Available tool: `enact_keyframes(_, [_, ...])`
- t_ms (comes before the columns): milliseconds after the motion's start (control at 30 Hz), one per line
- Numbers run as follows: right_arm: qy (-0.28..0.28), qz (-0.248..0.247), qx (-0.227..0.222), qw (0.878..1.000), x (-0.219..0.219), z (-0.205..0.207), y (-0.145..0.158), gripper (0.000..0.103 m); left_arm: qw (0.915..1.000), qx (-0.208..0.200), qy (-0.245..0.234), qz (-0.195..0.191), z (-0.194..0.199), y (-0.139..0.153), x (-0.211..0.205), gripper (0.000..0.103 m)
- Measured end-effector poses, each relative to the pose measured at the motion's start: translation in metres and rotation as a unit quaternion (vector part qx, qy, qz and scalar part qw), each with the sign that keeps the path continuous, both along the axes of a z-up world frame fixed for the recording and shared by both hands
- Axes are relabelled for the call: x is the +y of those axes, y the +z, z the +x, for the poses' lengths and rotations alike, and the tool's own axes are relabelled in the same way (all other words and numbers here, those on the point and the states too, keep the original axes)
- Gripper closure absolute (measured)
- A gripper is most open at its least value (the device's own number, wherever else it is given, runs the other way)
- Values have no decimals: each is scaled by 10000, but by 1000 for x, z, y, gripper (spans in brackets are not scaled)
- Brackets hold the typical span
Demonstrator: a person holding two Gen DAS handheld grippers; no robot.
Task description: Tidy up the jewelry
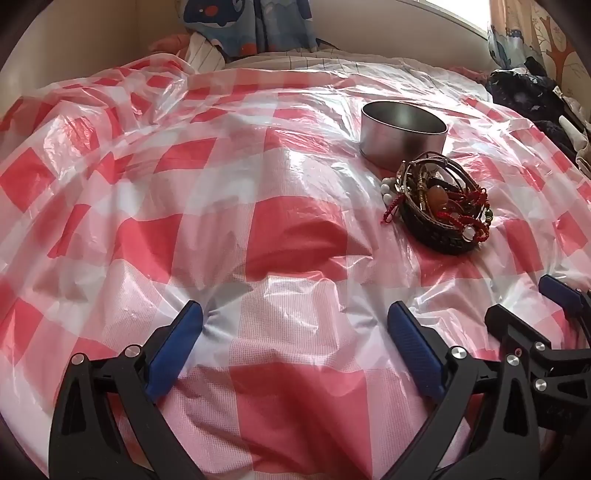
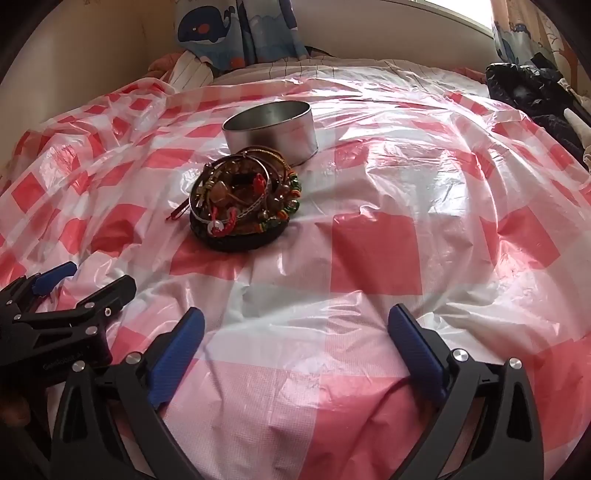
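Note:
A small black woven basket holds a heap of bracelets and bead strings; some hang over its rim. Right behind it stands an open round metal tin, and its inside looks empty. My left gripper is open and empty, low over the sheet, with the basket ahead to the right. My right gripper is open and empty, with the basket ahead to the left. Each gripper shows at the other view's lower edge: the right gripper and the left gripper.
Everything lies on a bed under a wrinkled red-and-white checked plastic sheet. Whale-print curtains hang at the back. Dark clothes lie piled at the right edge.

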State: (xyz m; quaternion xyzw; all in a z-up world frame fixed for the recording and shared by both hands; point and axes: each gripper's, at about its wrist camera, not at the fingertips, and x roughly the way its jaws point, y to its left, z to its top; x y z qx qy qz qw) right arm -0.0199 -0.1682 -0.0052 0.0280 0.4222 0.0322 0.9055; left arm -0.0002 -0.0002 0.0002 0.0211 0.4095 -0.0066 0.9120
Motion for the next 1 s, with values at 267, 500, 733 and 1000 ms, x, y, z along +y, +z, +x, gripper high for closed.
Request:
enact_keyframes(267, [0,-11,-20,10000,2,1,2,7,9999,73,-11,-127,-2,3,4,7])
enact_keyframes(500, [1,-47,-104,9999,2,-6,0,7,9999,25,-13,-127,-7,7,1,7])
enact_keyframes(733, [-2,-46,-128,9999,1,-7,1,7,9999,18,-15,-143,-8,5,2,7])
enact_keyframes(1000, [2,-65,-143,9999,3,-6,3,7,9998,103,-34,-154,-5,4,4,7])
